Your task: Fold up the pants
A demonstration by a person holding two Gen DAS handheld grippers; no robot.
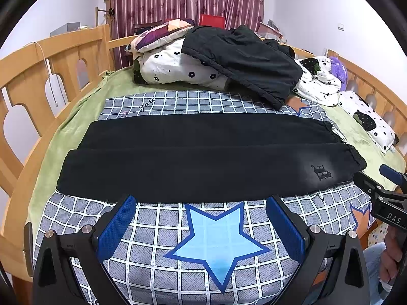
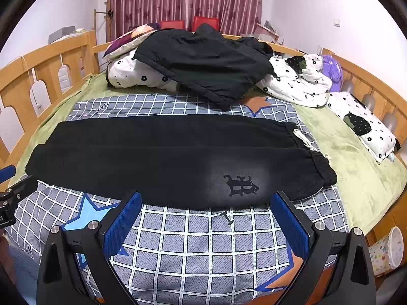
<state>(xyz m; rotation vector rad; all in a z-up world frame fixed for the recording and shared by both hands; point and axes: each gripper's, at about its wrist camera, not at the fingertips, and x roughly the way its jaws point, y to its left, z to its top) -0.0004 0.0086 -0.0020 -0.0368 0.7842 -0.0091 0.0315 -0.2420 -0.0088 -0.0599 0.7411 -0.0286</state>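
Black pants [image 1: 203,157] spread flat and lengthwise across a grey checked blanket [image 1: 162,231] on a wooden bed [image 1: 23,76], waistband to the right, left gripper [image 1: 201,200] and right gripper [image 2: 207,197] both spread wide and empty, poised just short of the pants' near edge, black jacket [image 2: 203,63] heaped on bedding beyond.

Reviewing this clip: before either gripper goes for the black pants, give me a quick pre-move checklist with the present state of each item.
1. Pants spread flat on the checked blanket, legs side by side: ok.
2. Left gripper open, empty: ok.
3. Right gripper open, empty: ok.
4. Near edge of pants free of anything lying on it: ok.
5. Dark clothes pile clear of the pants: ok, a strip of blanket shows between them.
6. Drawstring tucked in: not ok, it trails out at the waistband.
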